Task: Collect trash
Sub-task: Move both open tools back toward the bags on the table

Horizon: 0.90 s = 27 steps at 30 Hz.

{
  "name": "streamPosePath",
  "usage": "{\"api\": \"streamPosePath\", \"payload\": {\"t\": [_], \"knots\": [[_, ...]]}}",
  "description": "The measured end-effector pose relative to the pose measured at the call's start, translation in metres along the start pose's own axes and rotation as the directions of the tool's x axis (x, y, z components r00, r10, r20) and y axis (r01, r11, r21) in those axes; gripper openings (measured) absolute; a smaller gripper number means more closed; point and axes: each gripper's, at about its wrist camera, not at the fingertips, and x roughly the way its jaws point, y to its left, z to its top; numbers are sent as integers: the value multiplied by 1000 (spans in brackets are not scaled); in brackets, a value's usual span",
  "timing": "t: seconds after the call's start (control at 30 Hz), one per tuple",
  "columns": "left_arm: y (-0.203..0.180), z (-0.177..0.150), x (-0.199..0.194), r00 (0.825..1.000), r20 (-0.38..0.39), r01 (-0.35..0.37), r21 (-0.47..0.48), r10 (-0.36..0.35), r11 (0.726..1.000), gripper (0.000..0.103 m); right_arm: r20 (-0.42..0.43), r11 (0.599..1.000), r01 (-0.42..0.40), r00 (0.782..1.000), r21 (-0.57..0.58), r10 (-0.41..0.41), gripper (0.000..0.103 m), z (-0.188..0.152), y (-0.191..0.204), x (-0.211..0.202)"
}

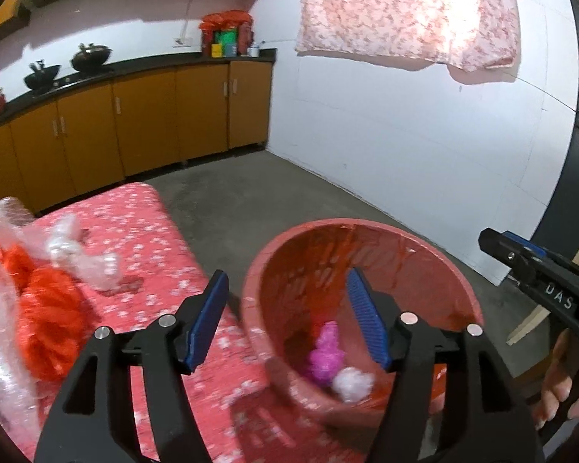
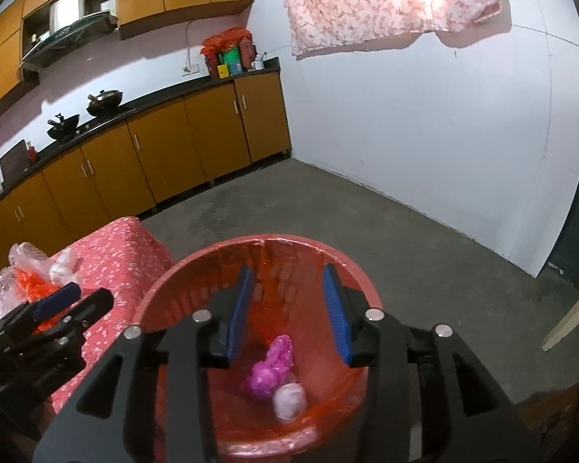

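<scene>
Only legible text: white raised letters "DAS", seen on the side of the right gripper point(image 1: 521, 254) body in the left wrist view, at far right; the letters run along the black arm, tilted downward to the right, and the string may continue past that, cut off by frame edge. A faint embossed line shows on the left gripper point(image 2: 71, 301) body in the right wrist view, too small and dark to read. Packets and boxes point(image 2: 231, 56) on the countertop bear print, but illegible at this res.
</scene>
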Motion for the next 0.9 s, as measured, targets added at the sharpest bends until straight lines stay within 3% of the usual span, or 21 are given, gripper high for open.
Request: {"api": "streamPosePath", "payload": {"t": [0.13,0.3,0.43,0.53,0.63,0.67,0.8,0.9], "knots": [[21,-6,-28,997,26,-66,-21,67,998,67,30,998,-14,999,-53,15,58,3,22,-13],[59,-20,-70,984,53,-164,-79,168,983,67,30,988,-100,994,-114,104,59,1,66,-24],[94,-36,-108,960,65,-264,-126,274,956,68,14,972,-173,984,-157,178,59,-5,104,-31],[129,-51,-137,928,58,-354,-173,369,919,70,-4,954,-224,974,-198,227,59,-15,137,-36],[169,-66,-160,878,32,-461,-215,478,861,71,-25,938,-264,964,-226,265,59,-24,164,-39],[187,-71,-167,853,13,-505,-235,522,831,72,-32,932,-275,961,-238,275,59,-28,174,-40],[249,-85,-177,787,-64,-601,-310,614,737,74,-52,914,-295,955,-278,293,59,-40,205,-41],[283,-90,-172,772,-108,-620,-342,626,706,77,-71,908,-303,953,-289,296,59,-47,220,-37]]}}
